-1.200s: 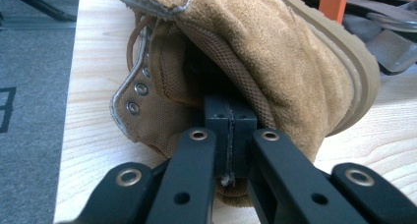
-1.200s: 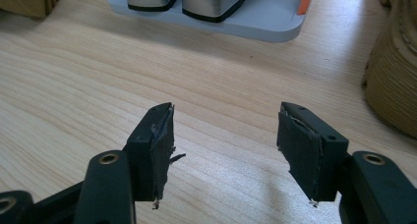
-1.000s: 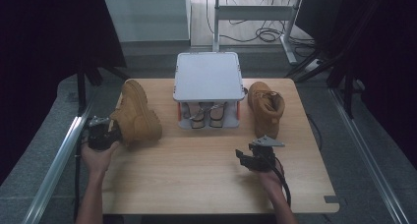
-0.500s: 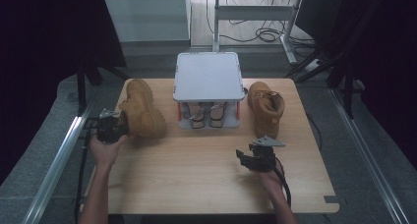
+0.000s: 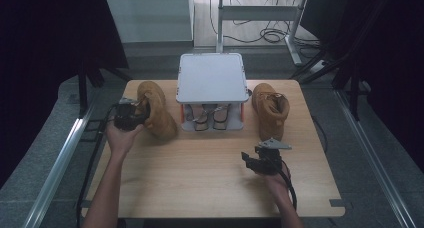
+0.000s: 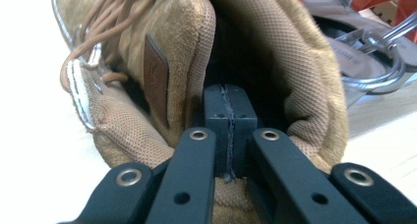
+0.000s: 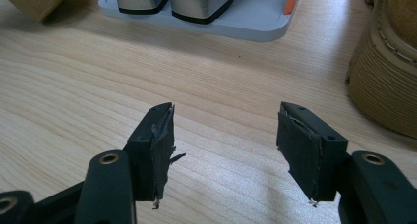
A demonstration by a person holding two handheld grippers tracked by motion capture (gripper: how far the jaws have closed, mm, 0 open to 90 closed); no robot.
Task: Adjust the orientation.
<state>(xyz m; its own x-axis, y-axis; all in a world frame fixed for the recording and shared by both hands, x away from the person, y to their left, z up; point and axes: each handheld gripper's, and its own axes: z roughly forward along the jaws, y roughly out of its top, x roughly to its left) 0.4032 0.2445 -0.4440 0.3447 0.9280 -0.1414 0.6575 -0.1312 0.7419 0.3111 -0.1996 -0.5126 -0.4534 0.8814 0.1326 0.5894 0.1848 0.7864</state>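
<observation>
Pinching the collar of 1 tan boot (image 6: 275, 62), the left gripper (image 6: 230, 116) has its jaws clenched. Right gripper (image 7: 223, 135) rests on the counter (image 5: 200, 173), jaws released.

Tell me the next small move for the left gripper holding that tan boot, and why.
Probably carry the left boot toward the rack's free top shelf. The left gripper is shut on the boot's collar, and the lower shelf already holds a pair; the right gripper waits open.
</observation>
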